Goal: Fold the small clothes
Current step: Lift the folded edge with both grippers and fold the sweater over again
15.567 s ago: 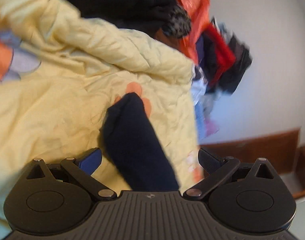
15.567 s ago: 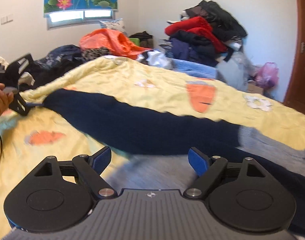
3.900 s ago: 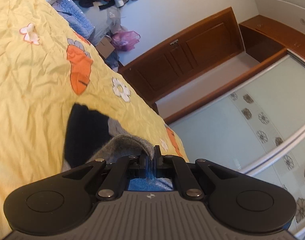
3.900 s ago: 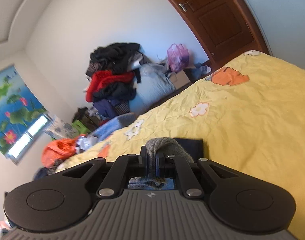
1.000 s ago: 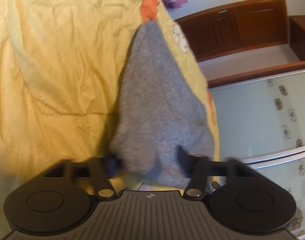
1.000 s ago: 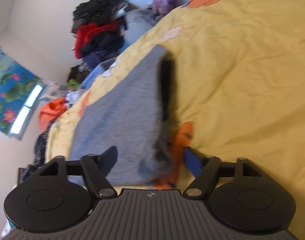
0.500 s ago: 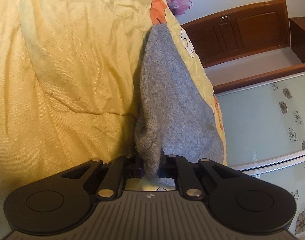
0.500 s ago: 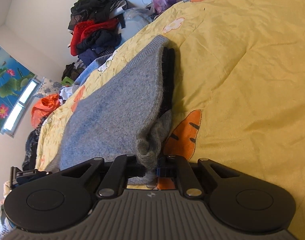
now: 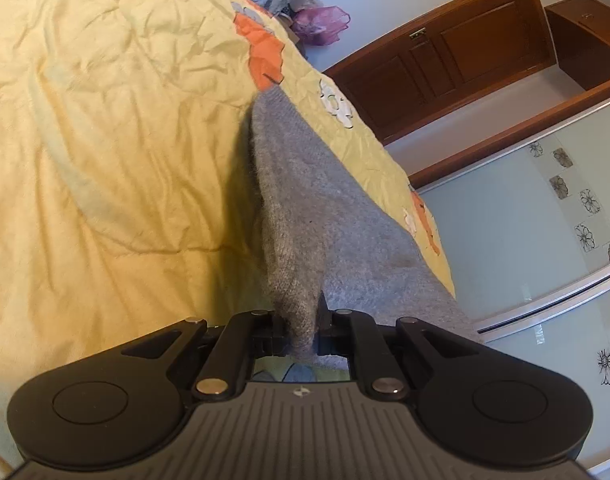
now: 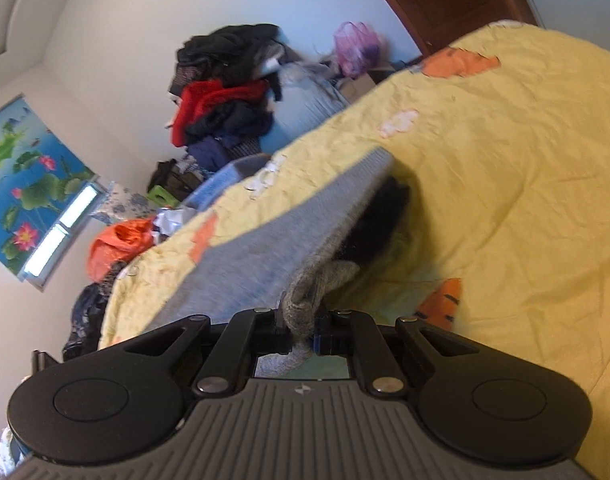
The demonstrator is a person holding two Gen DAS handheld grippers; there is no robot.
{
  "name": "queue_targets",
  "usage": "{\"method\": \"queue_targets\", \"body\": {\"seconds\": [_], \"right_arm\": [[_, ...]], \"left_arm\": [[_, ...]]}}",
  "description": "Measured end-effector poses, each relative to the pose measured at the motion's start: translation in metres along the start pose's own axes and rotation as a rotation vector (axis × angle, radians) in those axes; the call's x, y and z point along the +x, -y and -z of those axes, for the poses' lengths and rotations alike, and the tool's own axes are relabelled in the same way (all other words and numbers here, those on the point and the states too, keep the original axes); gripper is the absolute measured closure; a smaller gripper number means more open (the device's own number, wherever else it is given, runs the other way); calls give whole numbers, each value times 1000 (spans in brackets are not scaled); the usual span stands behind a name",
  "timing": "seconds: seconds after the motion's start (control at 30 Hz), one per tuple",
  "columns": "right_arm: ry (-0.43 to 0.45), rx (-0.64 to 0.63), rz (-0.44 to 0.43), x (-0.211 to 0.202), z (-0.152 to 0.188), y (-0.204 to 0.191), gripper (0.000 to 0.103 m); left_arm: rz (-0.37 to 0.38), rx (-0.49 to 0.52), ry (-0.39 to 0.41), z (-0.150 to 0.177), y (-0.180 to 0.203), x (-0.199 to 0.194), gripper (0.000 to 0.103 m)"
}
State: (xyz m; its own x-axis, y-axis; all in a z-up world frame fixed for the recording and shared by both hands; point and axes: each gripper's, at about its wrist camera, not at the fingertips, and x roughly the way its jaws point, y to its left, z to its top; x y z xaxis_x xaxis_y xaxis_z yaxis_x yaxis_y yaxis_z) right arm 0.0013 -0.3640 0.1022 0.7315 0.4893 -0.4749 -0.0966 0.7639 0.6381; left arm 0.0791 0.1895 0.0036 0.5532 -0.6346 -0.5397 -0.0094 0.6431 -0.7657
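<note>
No readable brand, label or writing shows in either view; each black tool body carries only a small pale emblem, too small to read.

The left hand-held gripper [image 9: 301, 322] is clenched on a bunched corner of the grey knitted wool garment [image 9: 305, 200], its jaws drawn tight on the fabric. The right hand-held gripper [image 10: 301, 320] likewise grasps a rolled-up corner of the same garment [image 10: 265, 248]. The garment stretches away from both tools across the yellow quilted bedspread with orange and white flower patches [image 9: 105, 140], its near edge raised off the bed — in the right wrist view a dark navy layer [image 10: 381, 216] shows beneath the lifted grey edge.

The garment's far ribbed edge lies near the bed's side edge, beyond which stand a brown wooden door [image 9: 445, 56] and a pale sliding wardrobe with flower decals [image 9: 545, 220]. To the other side the bedspread lies wide and bare. A heap of dark and red clothes [image 10: 225, 100] is piled against the far wall, well apart from the garment — beside a pink plastic bag [image 10: 357, 46].
</note>
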Motion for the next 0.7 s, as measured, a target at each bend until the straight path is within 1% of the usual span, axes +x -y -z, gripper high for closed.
{"method": "queue_targets", "body": {"seconds": [0.03,0.13,0.2,0.33,0.4,0.43,0.47,0.53,0.57,0.6,0.63,0.67,0.7], "right_arm": [[-3,-5,10,-1,4,2,89],[-48,43,45,3,17,21,89],[-45,60,40,-4,24,26,89],[-23,46,-1,-27,32,15,89],[-26,24,-4,-33,37,10,90],[-28,28,3,-35,39,12,90],[-29,44,10,-35,41,16,90],[-38,44,13,-29,44,24,90],[-73,75,-2,-23,45,31,89],[-93,101,16,-18,47,35,86],[-90,94,57,-16,51,35,81],[-90,97,62,-14,54,37,71],[-104,126,45,-11,57,41,62]], "left_arm": [[-1,-4,-5,4,-3,-1,94],[-7,-32,-10,17,-15,-7,95],[-9,-36,-5,23,-17,-16,96],[-37,-38,15,32,-20,-40,99],[-55,-40,20,38,-23,-50,103],[-60,-47,26,41,-25,-55,103],[-52,-53,32,43,-28,-60,103],[22,-31,25,43,-27,-63,103],[25,-66,22,41,-29,-64,101],[17,-107,27,38,-33,-63,97],[16,-132,45,36,-36,-63,80],[25,-156,60,33,-40,-61,37],[42,-183,72,31,-45,-59,13]]}}
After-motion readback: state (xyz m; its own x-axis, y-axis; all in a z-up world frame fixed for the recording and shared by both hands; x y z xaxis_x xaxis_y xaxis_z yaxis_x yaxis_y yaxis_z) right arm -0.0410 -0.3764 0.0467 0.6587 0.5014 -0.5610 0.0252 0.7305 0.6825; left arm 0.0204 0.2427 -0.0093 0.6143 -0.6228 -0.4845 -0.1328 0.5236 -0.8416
